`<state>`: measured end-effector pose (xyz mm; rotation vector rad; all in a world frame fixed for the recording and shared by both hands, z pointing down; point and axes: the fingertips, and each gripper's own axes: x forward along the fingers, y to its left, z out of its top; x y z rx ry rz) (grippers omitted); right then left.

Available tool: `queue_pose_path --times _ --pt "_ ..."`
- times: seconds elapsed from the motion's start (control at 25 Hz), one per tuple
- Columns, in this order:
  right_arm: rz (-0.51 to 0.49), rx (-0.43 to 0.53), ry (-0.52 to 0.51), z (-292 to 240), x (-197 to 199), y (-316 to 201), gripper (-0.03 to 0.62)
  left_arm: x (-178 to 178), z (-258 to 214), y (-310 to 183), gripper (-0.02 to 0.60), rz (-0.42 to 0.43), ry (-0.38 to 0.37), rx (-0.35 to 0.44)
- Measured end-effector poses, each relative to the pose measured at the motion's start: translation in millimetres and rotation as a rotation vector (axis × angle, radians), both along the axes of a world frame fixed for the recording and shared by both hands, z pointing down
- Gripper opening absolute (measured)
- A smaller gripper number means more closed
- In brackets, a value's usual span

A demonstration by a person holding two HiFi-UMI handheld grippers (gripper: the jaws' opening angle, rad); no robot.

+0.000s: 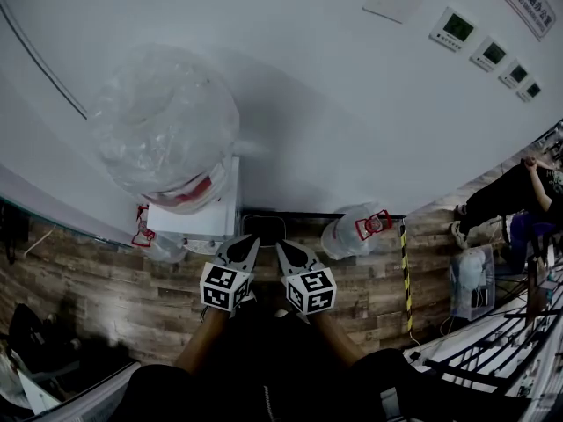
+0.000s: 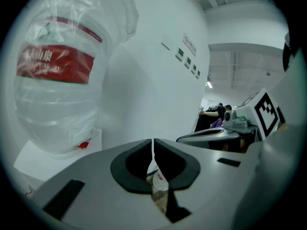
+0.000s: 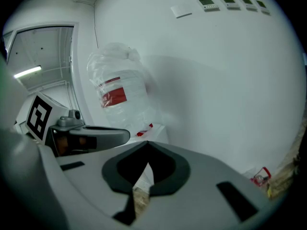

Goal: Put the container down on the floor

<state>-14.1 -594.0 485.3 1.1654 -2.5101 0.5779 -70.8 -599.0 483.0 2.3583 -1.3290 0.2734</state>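
A large clear water jug (image 1: 167, 130) with a red label, wrapped in plastic film, stands neck down on a white dispenser (image 1: 198, 218) against the wall. It shows again as the jug (image 2: 57, 75) in the left gripper view and as the jug (image 3: 120, 95) in the right gripper view. A second clear jug (image 1: 352, 229) with a red handle lies on the wooden floor to the right. My left gripper (image 1: 250, 240) and right gripper (image 1: 283, 248) hang side by side in front of the dispenser. Both are shut and empty, apart from either jug. The left gripper (image 2: 153, 141) and right gripper (image 3: 147, 143) show touching tips.
A dark box (image 1: 264, 227) sits at the wall base between dispenser and floor jug. Another clear jug (image 1: 163, 248) lies left of the dispenser. A yellow-black strip (image 1: 406, 271) crosses the floor. A person (image 1: 510, 192) sits at far right. Wall panels (image 1: 457, 29) hang above.
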Motion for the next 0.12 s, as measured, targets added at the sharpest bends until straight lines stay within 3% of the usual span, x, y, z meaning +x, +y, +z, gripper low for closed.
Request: queue_pose_path --times 0.12 --pt "0.002 -0.003 0.004 1.8 -0.9 1.4 0.009 -2.4 0.4 0.1 0.025 0.0 0.0 -0.003"
